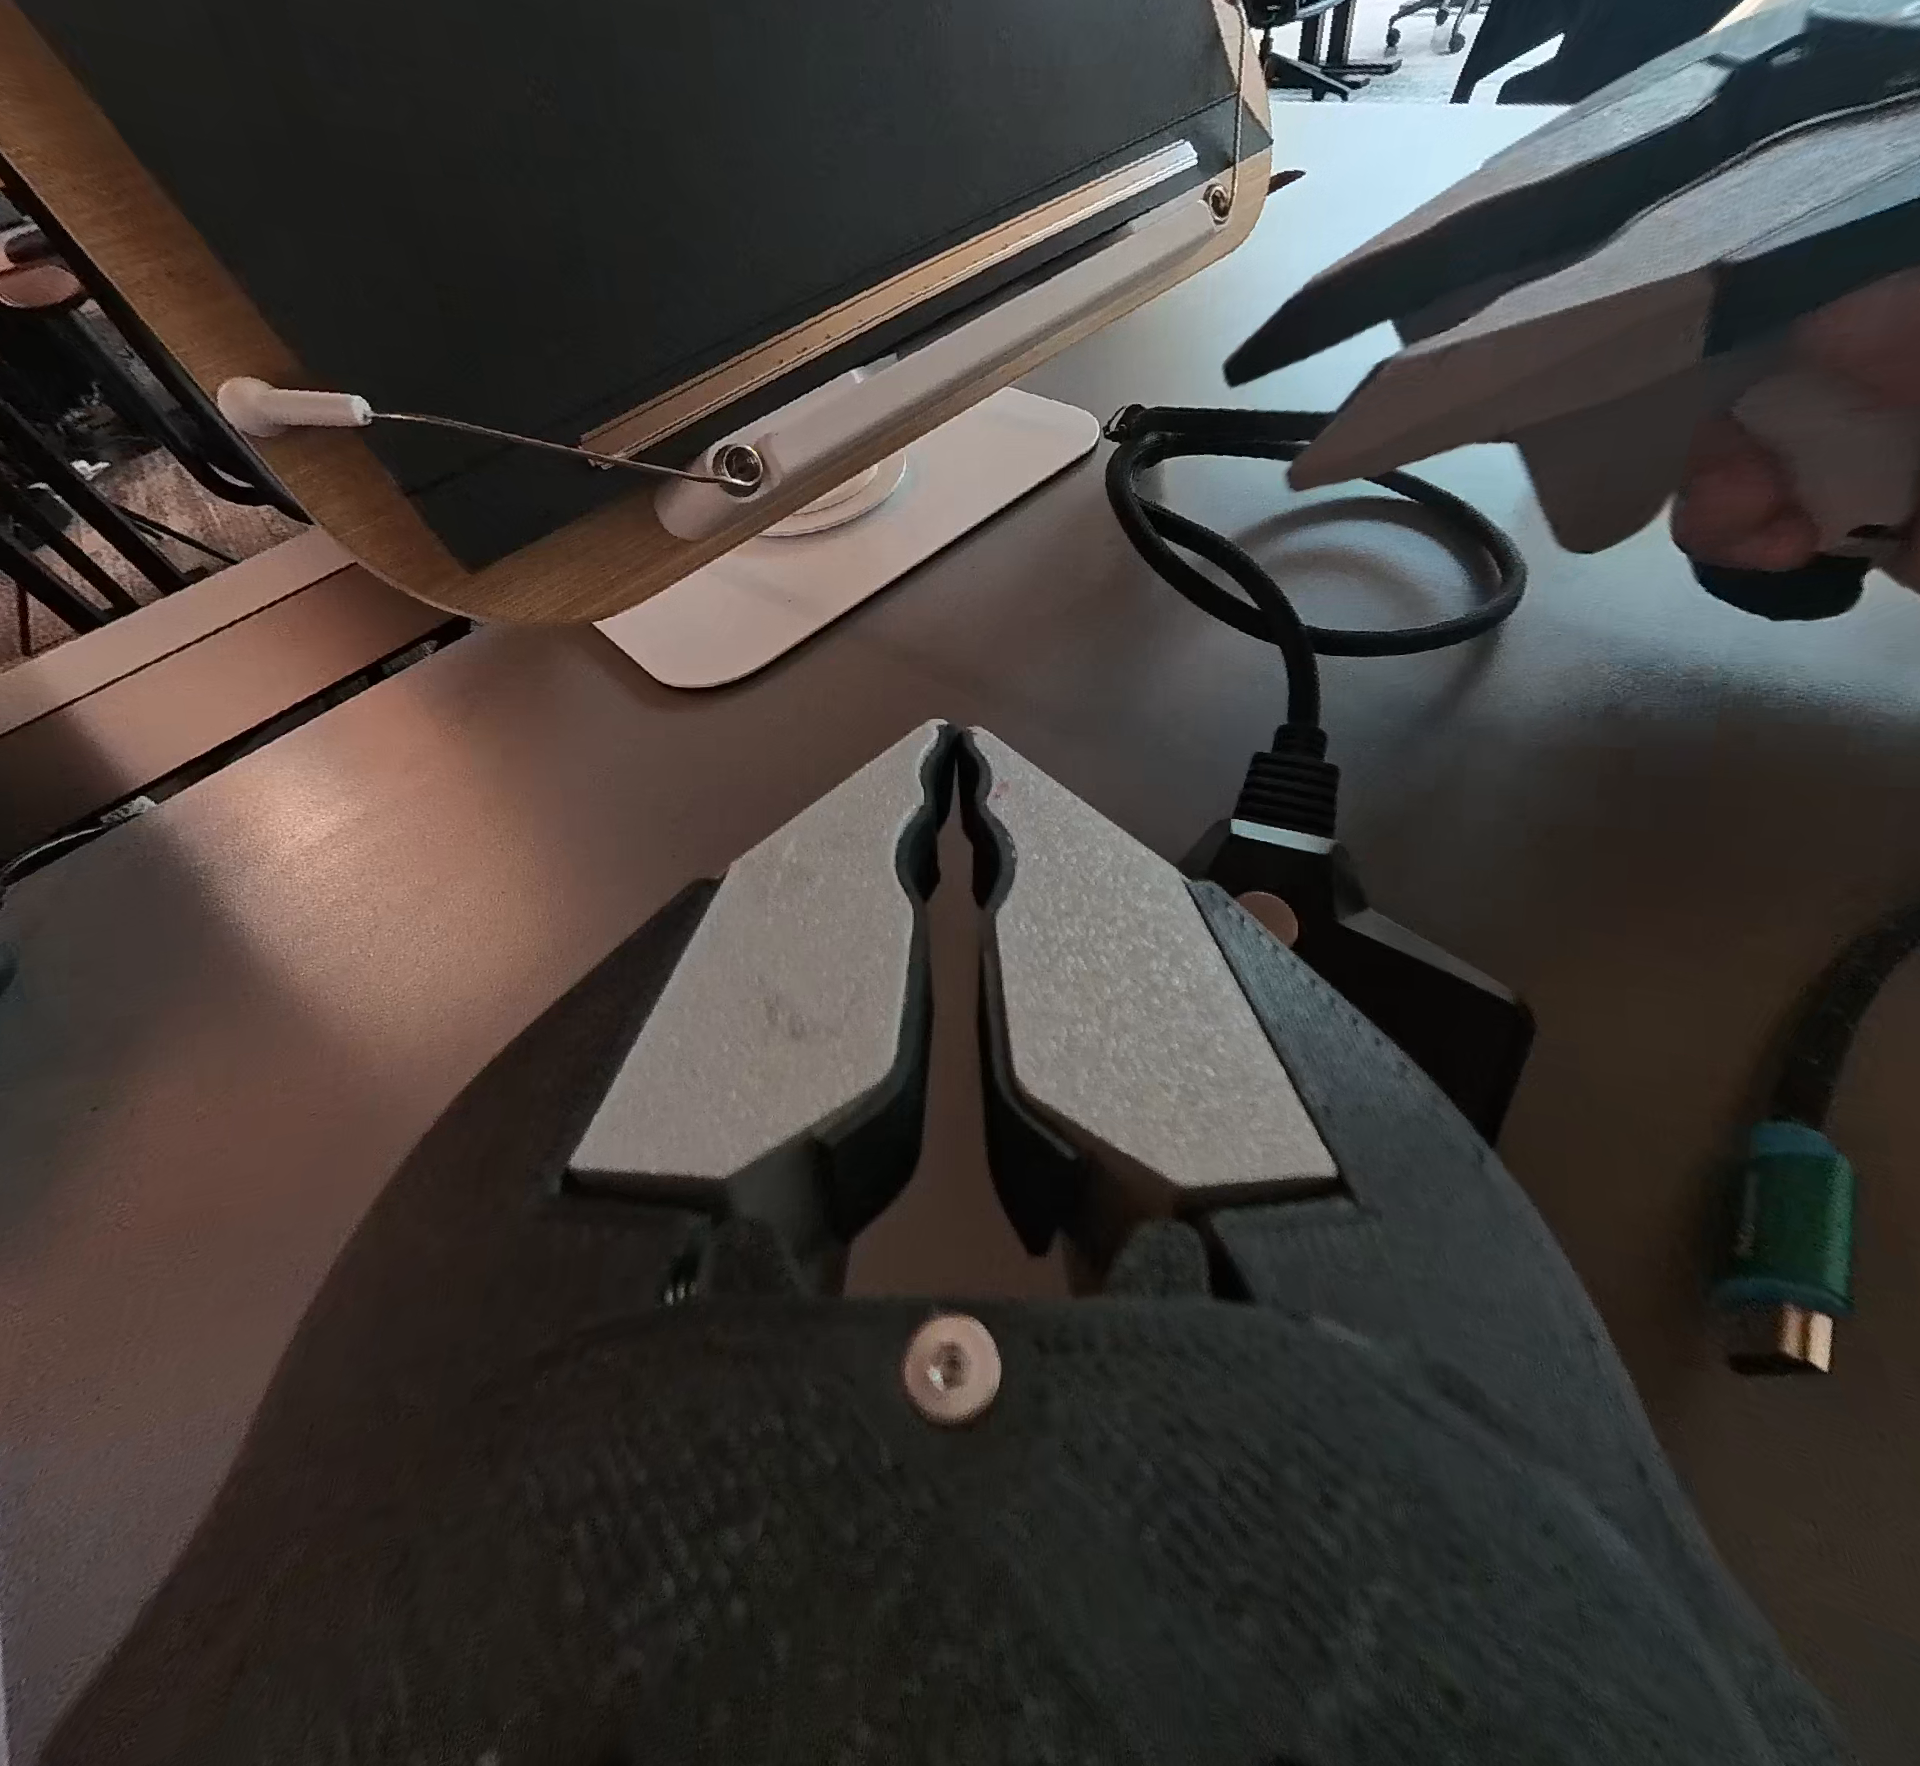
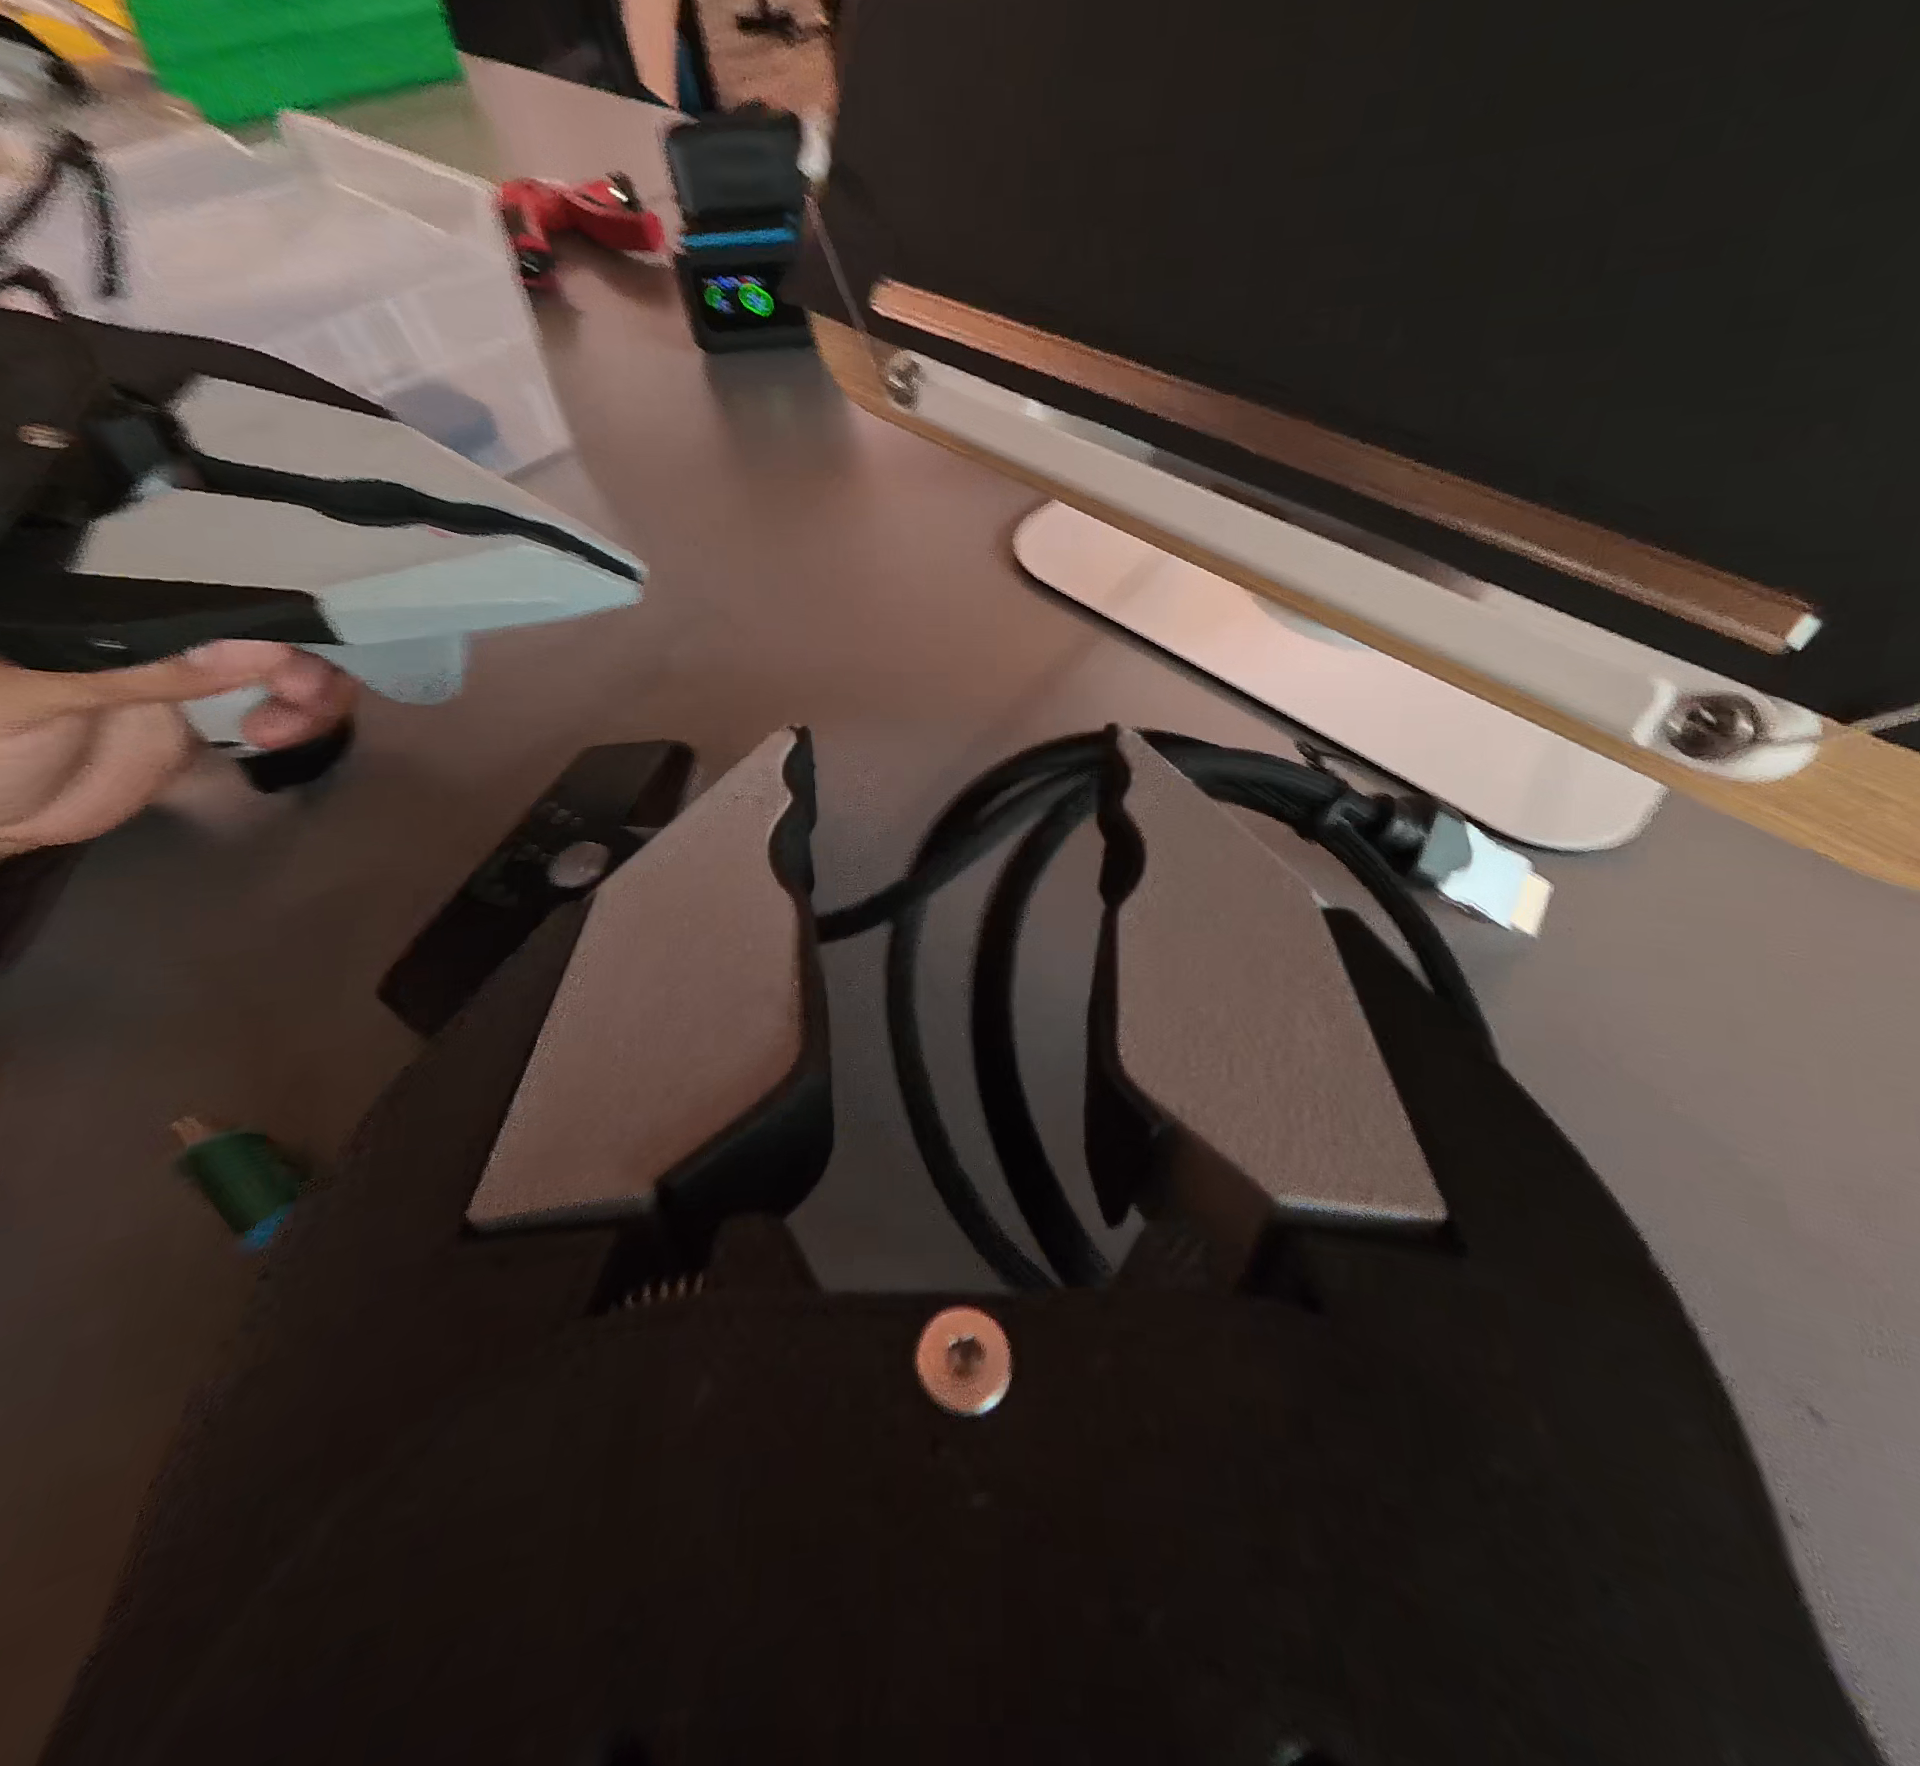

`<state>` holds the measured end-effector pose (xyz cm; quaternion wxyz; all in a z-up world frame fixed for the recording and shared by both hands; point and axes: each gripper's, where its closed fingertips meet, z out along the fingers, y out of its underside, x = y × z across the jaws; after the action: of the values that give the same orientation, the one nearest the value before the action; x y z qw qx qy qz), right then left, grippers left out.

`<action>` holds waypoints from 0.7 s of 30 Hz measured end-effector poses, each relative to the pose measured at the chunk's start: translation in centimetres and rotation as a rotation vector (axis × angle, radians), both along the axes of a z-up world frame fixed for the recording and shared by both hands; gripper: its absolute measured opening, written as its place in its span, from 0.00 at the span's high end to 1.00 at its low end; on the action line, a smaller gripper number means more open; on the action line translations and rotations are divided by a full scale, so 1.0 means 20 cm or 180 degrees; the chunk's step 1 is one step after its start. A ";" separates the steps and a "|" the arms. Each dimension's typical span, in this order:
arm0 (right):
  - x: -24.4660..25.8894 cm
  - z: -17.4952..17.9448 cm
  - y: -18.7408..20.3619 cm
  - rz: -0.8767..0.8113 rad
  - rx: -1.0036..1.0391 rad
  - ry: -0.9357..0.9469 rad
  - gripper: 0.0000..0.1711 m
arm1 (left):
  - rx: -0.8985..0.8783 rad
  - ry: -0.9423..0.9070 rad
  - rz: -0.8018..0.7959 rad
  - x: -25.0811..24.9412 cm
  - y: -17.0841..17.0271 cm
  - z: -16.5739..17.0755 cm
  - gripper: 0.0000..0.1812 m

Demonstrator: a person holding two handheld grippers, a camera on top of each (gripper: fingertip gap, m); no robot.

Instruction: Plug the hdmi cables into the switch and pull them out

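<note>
While the left claw [image 1: 954, 737] sits pinched, the right claw [image 2: 954, 745] gapes over coiled cable [image 2: 940, 895] beside the monitor base [image 2: 1299, 667].

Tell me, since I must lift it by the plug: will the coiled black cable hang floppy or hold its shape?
Probably floppy: the black cable lies in loose loops. Its silver plug looks rigid. The coil would likely trail behind.

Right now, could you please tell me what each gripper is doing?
Left gripper: closed, fingers together, holding nothing.
Right gripper: open, empty, above the coiled black cable.
</note>
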<state>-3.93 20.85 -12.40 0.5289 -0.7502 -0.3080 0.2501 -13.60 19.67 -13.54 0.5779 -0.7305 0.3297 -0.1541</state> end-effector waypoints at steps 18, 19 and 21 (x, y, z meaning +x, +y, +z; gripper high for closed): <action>-0.38 -0.27 -0.38 0.1510 -0.0334 -0.0731 0.67 | 0.0001 0.0006 0.0006 0.00 0.00 0.00 1.00; -0.38 -0.27 -0.37 0.1499 -0.0355 -0.0738 0.68 | 0.0001 0.0005 0.0006 0.00 0.00 0.00 1.00; -0.38 -0.27 -0.37 0.1499 -0.0354 -0.0710 0.68 | -0.0001 0.0006 0.0003 0.00 0.00 0.00 1.00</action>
<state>-11.60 13.42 -17.73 0.3769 -0.7087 -0.5164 0.2986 -13.67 19.69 -13.57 0.5775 -0.7309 0.3298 -0.1532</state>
